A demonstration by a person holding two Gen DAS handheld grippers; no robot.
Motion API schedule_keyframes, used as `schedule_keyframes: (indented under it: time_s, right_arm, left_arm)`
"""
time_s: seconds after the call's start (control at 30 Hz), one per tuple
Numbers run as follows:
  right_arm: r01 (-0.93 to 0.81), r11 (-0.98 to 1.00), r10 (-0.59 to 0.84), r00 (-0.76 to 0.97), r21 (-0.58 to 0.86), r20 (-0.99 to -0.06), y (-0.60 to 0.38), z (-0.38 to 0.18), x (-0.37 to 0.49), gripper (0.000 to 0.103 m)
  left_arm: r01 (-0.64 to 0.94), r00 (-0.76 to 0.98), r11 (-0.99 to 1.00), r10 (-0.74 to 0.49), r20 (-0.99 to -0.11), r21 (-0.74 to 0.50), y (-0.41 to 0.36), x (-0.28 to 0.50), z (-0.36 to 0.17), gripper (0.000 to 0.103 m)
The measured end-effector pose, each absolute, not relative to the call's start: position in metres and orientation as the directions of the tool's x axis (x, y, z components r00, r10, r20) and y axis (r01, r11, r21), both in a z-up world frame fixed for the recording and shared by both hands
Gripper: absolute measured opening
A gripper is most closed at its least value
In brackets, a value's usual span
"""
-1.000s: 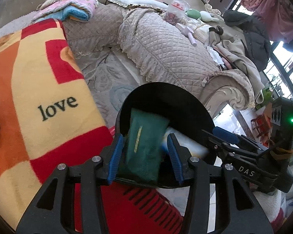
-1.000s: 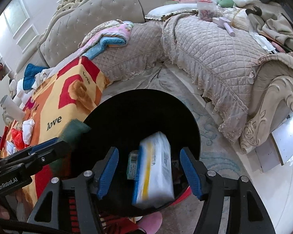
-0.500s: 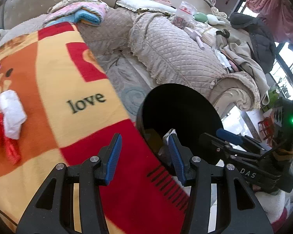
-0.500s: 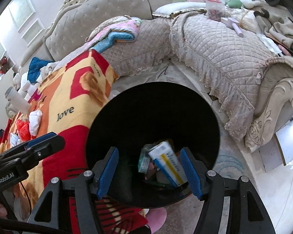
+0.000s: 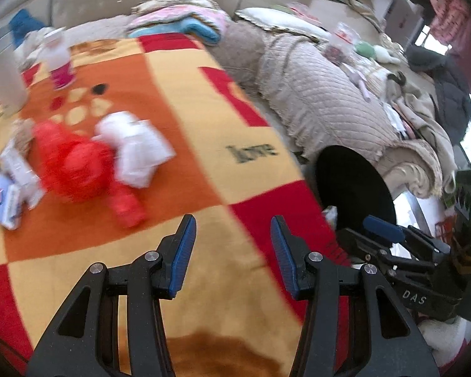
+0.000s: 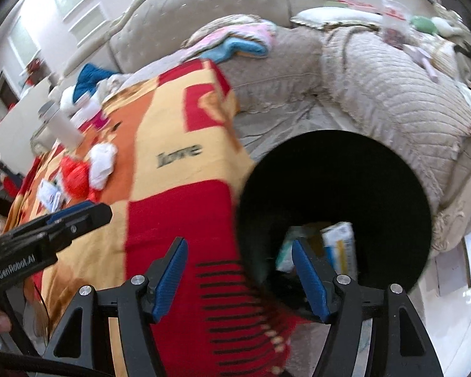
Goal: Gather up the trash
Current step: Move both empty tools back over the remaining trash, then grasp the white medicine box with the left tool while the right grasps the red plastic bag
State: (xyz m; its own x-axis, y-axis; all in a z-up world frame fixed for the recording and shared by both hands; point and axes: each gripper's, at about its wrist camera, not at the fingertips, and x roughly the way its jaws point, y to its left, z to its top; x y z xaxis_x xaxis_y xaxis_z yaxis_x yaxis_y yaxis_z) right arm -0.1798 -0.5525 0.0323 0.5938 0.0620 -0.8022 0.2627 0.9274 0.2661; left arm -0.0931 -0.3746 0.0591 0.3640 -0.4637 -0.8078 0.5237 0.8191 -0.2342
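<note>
A black round bin [image 6: 336,194] stands beside the blanket-covered table; it holds a white, blue and yellow packet [image 6: 340,245] and other wrappers. It also shows in the left wrist view [image 5: 354,185]. My left gripper [image 5: 232,251] is open and empty over the orange, yellow and red blanket [image 5: 179,144]. Ahead of it to the left lie a red crumpled bag [image 5: 75,163], a white crumpled tissue [image 5: 138,147] and white packets [image 5: 6,194]. My right gripper [image 6: 238,276] is open and empty, straddling the bin's near left rim.
A white cylinder [image 5: 4,78] and a small pink-and-white bottle [image 5: 58,59] stand at the blanket's far left. A quilted beige sofa [image 5: 317,94] with clothes and clutter runs behind and to the right. Pale floor [image 6: 455,298] lies right of the bin.
The left gripper dropped the green packet into the bin and swung left over the blanket. The right gripper's white packet fell into the bin; that gripper shifted left to the rim.
</note>
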Motion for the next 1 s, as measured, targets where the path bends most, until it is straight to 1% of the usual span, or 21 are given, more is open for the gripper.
schedule_keyframes:
  time_s: [0.17, 0.4, 0.47, 0.5, 0.53, 0.73, 0.8, 1.0]
  right_arm:
    - [0.186, 0.947, 0.108, 0.583, 0.261, -0.806, -0.515, 0.033, -0.164, 0.069]
    - [0.097, 0.962, 0.156, 0.568, 0.254, -0.808, -0.472, 0.035, -0.143, 0.070]
    - [0.071, 0.964, 0.172, 0.565, 0.255, -0.807, -0.461, 0.035, -0.137, 0.071]
    - [0.056, 0.965, 0.181, 0.564, 0.256, -0.806, -0.455, 0.036, -0.134, 0.071]
    - [0.038, 0.966, 0.190, 0.562, 0.255, -0.805, -0.449, 0.036, -0.131, 0.071]
    - [-0.052, 0.967, 0.235, 0.556, 0.248, -0.798, -0.419, 0.043, -0.111, 0.071]
    - [-0.075, 0.967, 0.242, 0.557, 0.242, -0.795, -0.412, 0.046, -0.105, 0.071]
    - [-0.122, 0.962, 0.270, 0.561, 0.244, -0.783, -0.397, 0.052, -0.087, 0.074]
  left_arm:
    - [0.437, 0.406, 0.870, -0.417, -0.814, -0.228, -0.324, -0.077, 0.058, 0.048]
    - [0.252, 0.468, 0.934, -0.348, -0.813, -0.255, -0.243, -0.043, 0.058, 0.048]
    - [0.182, 0.482, 0.945, -0.327, -0.813, -0.272, -0.217, -0.031, 0.056, 0.054]
    - [0.147, 0.488, 0.947, -0.320, -0.812, -0.285, -0.206, -0.027, 0.055, 0.059]
    - [0.117, 0.491, 0.947, -0.318, -0.811, -0.300, -0.195, -0.022, 0.053, 0.062]
    - [-0.059, 0.512, 0.928, -0.289, -0.809, -0.369, -0.147, 0.007, 0.043, 0.064]
    - [-0.102, 0.519, 0.919, -0.277, -0.809, -0.380, -0.142, 0.016, 0.040, 0.069]
    - [-0.171, 0.521, 0.909, -0.244, -0.818, -0.380, -0.143, 0.039, 0.029, 0.070]
